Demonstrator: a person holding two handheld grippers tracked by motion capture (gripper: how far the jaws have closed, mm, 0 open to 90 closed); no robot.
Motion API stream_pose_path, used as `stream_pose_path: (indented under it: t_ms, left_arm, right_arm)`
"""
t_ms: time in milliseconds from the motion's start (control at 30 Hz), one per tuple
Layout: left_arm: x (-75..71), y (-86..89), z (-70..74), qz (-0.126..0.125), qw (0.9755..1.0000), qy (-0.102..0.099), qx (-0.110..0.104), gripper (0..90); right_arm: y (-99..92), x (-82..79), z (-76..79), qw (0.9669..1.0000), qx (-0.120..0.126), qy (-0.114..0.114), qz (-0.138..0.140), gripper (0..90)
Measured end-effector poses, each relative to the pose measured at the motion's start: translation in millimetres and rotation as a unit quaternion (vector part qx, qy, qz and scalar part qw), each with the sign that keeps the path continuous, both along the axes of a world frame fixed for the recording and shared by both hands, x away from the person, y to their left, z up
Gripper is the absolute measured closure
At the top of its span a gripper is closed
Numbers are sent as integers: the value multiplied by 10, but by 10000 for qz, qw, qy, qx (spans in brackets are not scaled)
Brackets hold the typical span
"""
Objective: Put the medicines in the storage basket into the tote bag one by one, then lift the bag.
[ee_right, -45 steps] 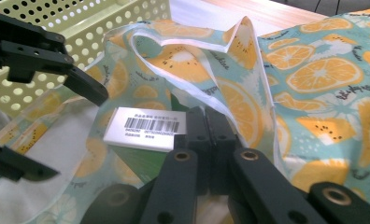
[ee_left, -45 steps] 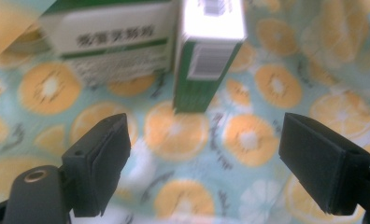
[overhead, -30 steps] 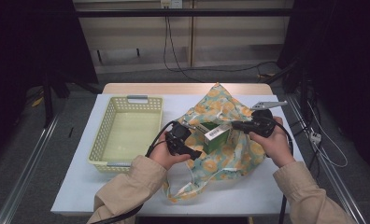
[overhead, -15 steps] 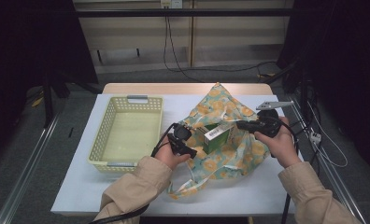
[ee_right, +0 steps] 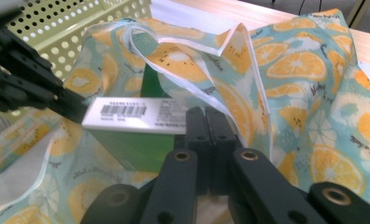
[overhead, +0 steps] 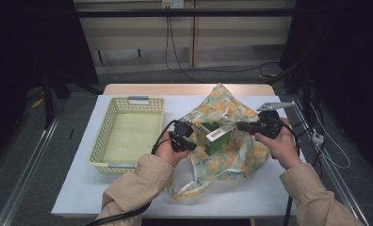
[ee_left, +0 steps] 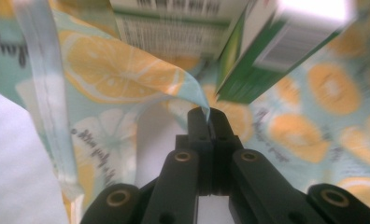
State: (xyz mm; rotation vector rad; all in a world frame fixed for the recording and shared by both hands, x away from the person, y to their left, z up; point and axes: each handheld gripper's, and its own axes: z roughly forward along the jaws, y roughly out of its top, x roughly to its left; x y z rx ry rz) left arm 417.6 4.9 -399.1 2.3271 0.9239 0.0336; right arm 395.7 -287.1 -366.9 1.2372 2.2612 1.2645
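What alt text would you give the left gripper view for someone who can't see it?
The left gripper, jaws just closed, pinches the rim of a lemon-print fabric bag. Just beyond it, a green and white carton sits blurred against the bag's cloth.

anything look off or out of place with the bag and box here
Nothing damaged or spilled. The green box sits tilted in the mouth of the lemon-print bag, half out. The left tool and the right tool each pinch the bag's rim. The yellow basket sits squarely beside it.
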Motion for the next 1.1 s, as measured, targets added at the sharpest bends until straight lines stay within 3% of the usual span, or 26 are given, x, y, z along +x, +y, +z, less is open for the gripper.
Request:
stream_pose_path:
  t_ms: [133,200,233,433,567,767,800,833,900,967,1100]
  left_arm:
    - [66,62,257,-75,9994,87,-327,900]
    - [132,97,491,-19,9976,92,-691,900]
    - [132,97,491,-19,9976,92,-691,900]
    - [246,121,928,10,9961,-128,-872,900]
    - [301,138,1268,39,9954,-453,-846,900]
    - [414,158,1724,105,9925,-832,-891,900]
    - [431,159,1779,153,9915,-905,-919,900]
    - [451,160,1827,167,9913,-909,-937,900]
    - [474,167,1864,198,9902,-998,-962,900]
    - [491,174,1854,207,9895,-950,-1069,900]
    - [497,178,1746,69,9918,-759,-1021,900]
  right_arm:
    - [44,20,68,10000,25,-49,45,900]
    - [58,31,125,9999,66,-108,55,900]
    - [61,38,153,9999,65,-137,56,900]
    - [78,86,286,9997,34,-231,30,900]
    - [78,128,420,9995,54,-315,-23,900]
    - [48,207,835,9974,162,-665,-205,900]
    - [48,207,835,9974,162,-665,-205,900]
    - [49,211,946,9966,214,-766,-224,900]
    - [52,210,972,9963,243,-794,-214,900]
    - [62,203,1011,9961,311,-807,-182,900]
    - [125,186,995,9969,305,-726,-30,900]
